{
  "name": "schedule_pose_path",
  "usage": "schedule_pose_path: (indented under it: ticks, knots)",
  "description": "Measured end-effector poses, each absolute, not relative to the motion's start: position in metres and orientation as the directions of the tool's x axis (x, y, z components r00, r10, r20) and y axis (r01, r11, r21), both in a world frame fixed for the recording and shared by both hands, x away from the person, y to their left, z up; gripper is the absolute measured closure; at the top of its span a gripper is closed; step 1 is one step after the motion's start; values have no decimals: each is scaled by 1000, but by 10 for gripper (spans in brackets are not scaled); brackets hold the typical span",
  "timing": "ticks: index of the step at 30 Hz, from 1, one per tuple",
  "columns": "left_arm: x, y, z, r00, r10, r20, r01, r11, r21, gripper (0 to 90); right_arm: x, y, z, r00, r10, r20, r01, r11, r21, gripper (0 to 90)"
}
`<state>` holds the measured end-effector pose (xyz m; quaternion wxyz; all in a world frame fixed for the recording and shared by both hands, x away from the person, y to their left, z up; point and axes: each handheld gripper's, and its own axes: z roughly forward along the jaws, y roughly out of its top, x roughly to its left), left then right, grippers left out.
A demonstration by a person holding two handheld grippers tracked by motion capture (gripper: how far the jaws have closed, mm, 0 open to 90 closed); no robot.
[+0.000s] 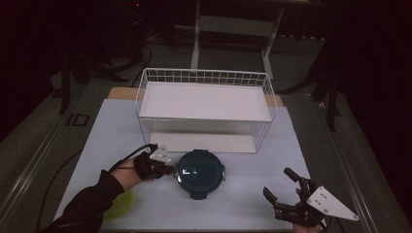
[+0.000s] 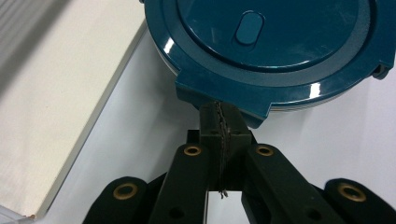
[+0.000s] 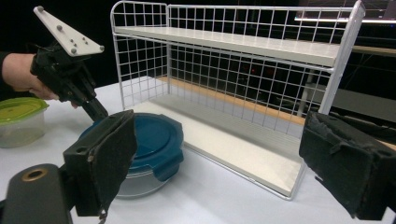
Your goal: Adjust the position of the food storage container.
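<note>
A dark room surrounds a pale table (image 1: 116, 126), on which a white wire shelf (image 1: 204, 102) is set at the far side. Just in front of the shelf, a round container with a blue lid (image 1: 199, 172) is placed. A green-lidded tub (image 3: 18, 119) lies nearer the left edge. The left gripper (image 1: 167, 170) is closed, jaws pressed together, tips touching the lid's tab. The right gripper (image 1: 281, 190) is held open, well apart.

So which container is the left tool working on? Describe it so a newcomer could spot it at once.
Start at the white wire shelf rack at the back of the table. Just in front of its lower shelf sits a round clear container with a dark teal clip-on lid, the shut left tool at its edge. The other container, nearer the person, has a lime-green lid.
</note>
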<state>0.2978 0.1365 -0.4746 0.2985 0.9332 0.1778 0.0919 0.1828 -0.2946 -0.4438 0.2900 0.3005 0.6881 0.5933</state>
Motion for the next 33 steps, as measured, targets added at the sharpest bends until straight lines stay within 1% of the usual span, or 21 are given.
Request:
schedule_pose_path:
  ticks: [8,24,33]
  knots:
    - [299,128,-473,918,392,66,286,-767,575,886,184,-292,-444,-655,754,-44,71,119,990,109]
    - [304,72,-471,944,323,64,232,-789,569,886,184,-293,-444,-659,752,-39,73,115,991,109]
    - [307,53,-472,948,313,54,227,-787,573,886,183,-292,-444,-664,747,-44,73,123,990,109]
